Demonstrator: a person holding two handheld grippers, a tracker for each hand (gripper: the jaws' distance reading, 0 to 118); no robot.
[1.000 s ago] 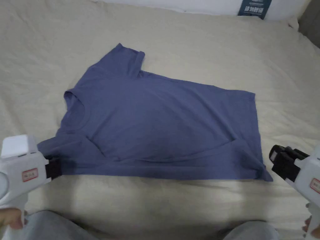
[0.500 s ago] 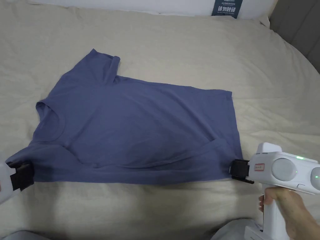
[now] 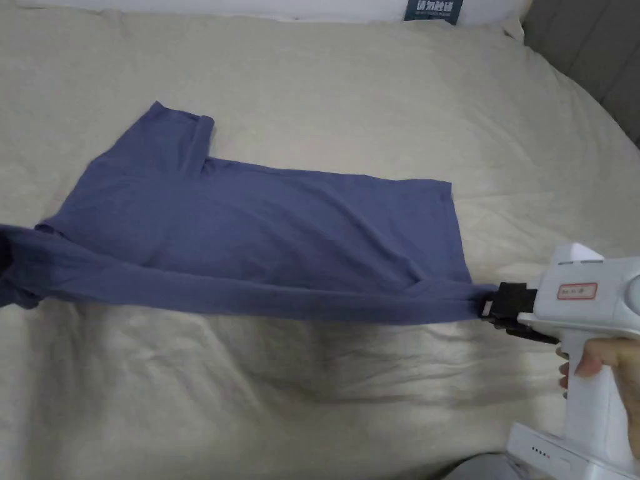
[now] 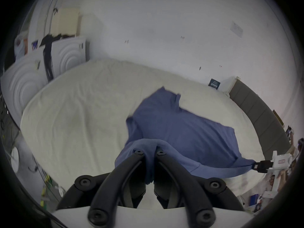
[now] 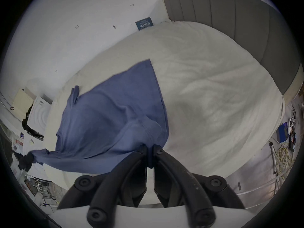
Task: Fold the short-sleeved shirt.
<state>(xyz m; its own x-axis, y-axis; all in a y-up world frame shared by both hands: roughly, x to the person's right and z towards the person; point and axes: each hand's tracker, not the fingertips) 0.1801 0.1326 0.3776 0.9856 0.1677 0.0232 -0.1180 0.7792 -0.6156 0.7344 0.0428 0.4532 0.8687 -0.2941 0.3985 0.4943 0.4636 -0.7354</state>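
From the head view, the blue shirt (image 3: 262, 231) lies across the beige bed (image 3: 375, 94), its long axis running left to right, collar end to my left, hem to my right. My right gripper (image 3: 490, 306) pinches the near hem corner, and the near edge hangs lifted and taut between my hands, so the fold must go away from me, over the far side that rests on the bed. In the left gripper view, my left gripper (image 4: 149, 152) has its jaws clamped on bunched cloth at the near sleeve end. In the right gripper view, the jaws are narrow, squeezing the hem, with the shirt stretching away toward the left gripper.
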